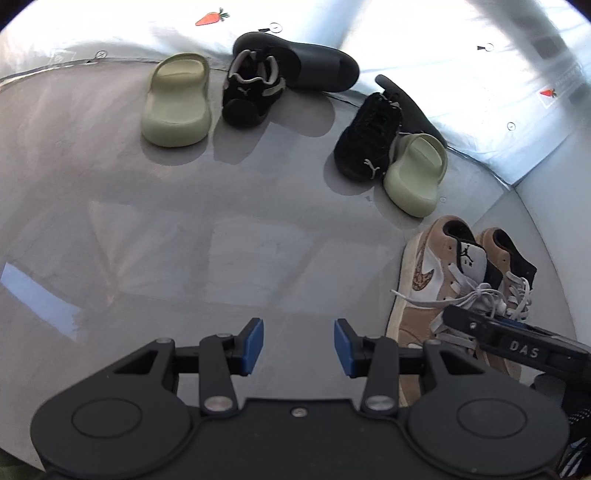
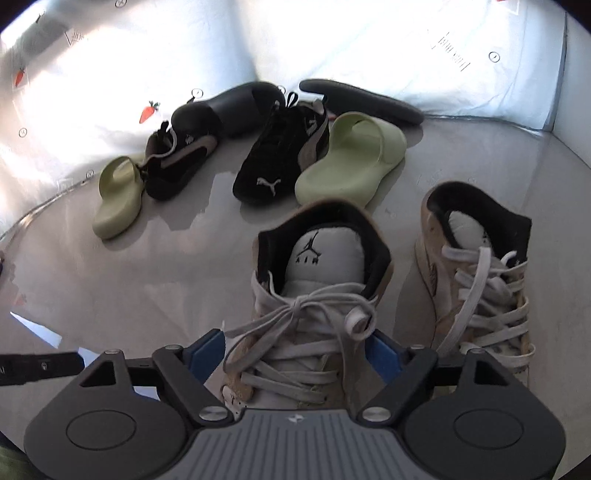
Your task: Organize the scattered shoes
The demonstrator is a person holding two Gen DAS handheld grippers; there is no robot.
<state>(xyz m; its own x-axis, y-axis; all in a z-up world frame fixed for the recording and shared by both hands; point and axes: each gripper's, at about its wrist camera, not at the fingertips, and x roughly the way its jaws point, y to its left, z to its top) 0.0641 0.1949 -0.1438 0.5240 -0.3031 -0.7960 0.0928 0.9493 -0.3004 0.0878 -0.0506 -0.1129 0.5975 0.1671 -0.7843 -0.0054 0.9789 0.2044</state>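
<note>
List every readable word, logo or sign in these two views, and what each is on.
"AIR", under a jumping-figure logo: tongue of the near tan sneaker.
"DAS": side of the right tongs.
Leaping-cat logo, no words: toe of the black sneaker.
Carrot pictures: white sheet.
Sheet's small print: too blurred.

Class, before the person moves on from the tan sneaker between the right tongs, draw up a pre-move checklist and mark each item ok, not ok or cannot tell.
1. Tan sneaker stands upright beside its mate: ok.
2. Right tongs released: cannot tell; the pads flank the laces, contact unclear.
3. Left tongs empty and free: ok.
4. Green slides paired: not ok; one lies far from the other.
5. Black sneakers paired: not ok; one sits apart from the other.
6. Dark slides paired: not ok; one lies flat, the other leans on edge.
</note>
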